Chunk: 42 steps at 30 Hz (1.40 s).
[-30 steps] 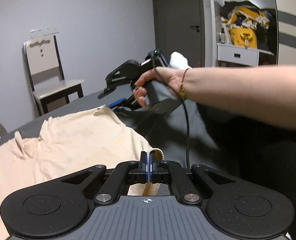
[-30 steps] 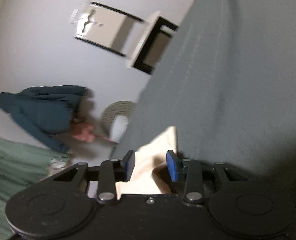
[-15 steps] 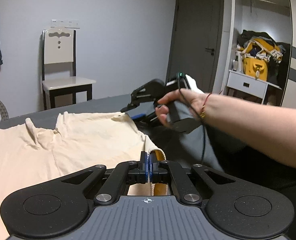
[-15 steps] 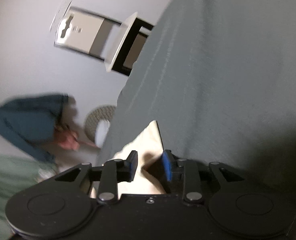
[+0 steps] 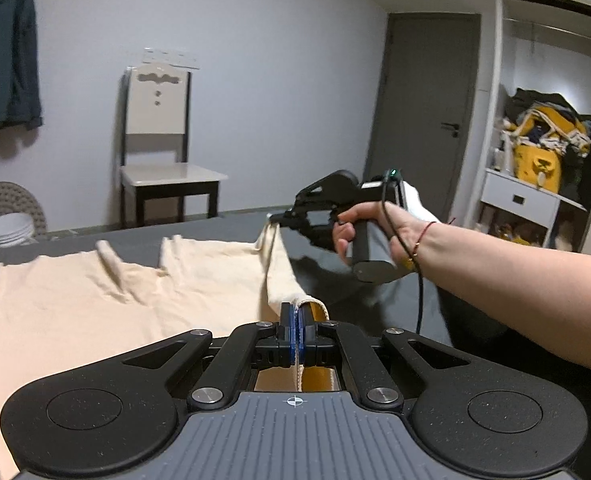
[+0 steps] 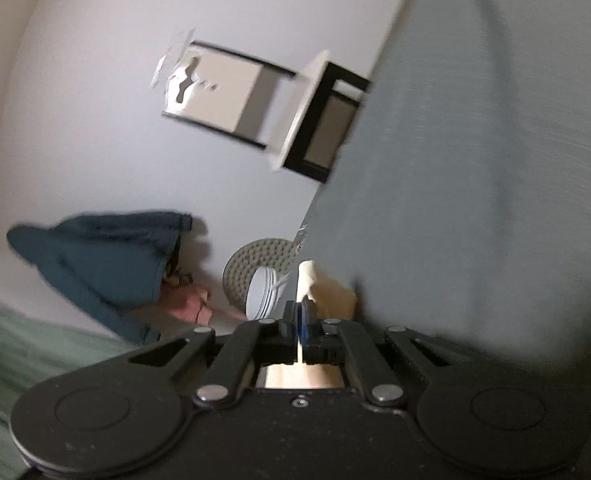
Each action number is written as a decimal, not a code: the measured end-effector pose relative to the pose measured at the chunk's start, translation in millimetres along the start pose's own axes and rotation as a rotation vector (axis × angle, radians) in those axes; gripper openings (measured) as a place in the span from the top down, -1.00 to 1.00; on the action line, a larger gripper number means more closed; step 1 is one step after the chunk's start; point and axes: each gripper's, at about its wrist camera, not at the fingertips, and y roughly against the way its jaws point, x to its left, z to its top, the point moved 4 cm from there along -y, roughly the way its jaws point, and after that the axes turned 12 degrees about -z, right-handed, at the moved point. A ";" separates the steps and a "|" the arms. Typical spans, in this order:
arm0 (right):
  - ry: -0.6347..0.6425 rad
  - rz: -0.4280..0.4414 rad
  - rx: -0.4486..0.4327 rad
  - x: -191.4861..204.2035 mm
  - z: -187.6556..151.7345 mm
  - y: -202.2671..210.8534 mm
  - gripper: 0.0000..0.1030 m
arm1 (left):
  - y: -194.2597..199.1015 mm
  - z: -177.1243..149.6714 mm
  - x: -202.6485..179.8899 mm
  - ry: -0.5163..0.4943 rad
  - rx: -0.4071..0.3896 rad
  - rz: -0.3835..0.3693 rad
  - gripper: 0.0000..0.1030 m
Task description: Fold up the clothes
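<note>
— Where can you pass on the grey bed surface (image 5: 75, 240)?

— The far strip beyond the cream garment (image 5: 95, 304) lies bare, and so does the dark stretch to the right of it, under your right forearm (image 5: 515, 280).

— What blocks you?

— The raised garment edge, stretched taut between the left gripper (image 5: 297, 320) and the right gripper (image 5: 279, 218), splits the middle. The cable (image 5: 419, 296) hangs below your right hand (image 5: 375, 228). The chair (image 5: 163, 160) stands past the far edge.

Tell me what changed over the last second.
The right gripper closed on the cream garment's far corner and now lifts it, so the edge between the grippers is raised. The left gripper stayed clamped on the near hem; the garment's body stayed flat.
</note>
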 end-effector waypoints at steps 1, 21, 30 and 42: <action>0.025 0.000 0.003 8.3 -1.7 -0.3 0.96 | 6.6 0.1 2.9 0.006 -0.004 0.013 0.98; 0.399 -0.036 0.279 215.4 -153.2 -113.6 0.96 | 112.0 -40.8 63.5 0.325 -0.112 0.373 0.98; 0.479 -0.127 0.404 215.9 -232.7 -159.3 0.96 | 106.1 -66.9 75.5 0.483 -0.042 0.446 0.97; 0.829 -0.003 0.364 235.7 -247.6 -82.0 0.45 | 117.7 -68.3 109.4 0.631 -0.044 0.409 0.90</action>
